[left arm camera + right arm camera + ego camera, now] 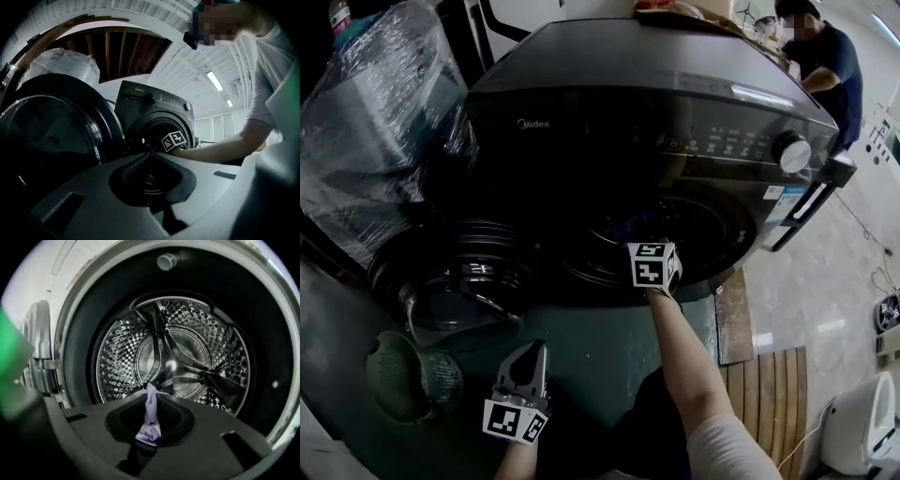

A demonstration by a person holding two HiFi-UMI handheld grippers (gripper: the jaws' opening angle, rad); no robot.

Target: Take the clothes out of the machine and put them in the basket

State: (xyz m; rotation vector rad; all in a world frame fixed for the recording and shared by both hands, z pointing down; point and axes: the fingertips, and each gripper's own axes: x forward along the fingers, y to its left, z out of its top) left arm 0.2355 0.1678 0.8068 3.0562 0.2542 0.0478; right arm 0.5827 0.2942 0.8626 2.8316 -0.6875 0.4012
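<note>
right now the right gripper (149, 389) is at the mouth of the midea washing machine (647, 75). its jaws are clamped on a pale lilac cloth (150, 422) in front of the steel drum (119, 357). the left gripper (532, 352) hovers low with its jaws together and empty, between the green basket (398, 375) and the open door (450, 272).

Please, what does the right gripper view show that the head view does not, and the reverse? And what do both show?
Only the right gripper view: the perforated steel drum seen from the opening, and a pale cloth pinched in the right tool.
Only the head view: the green basket low at the left, the left tool beside it, and the control knob.
Both: the washing machine, with the right tool at its round opening.
</note>
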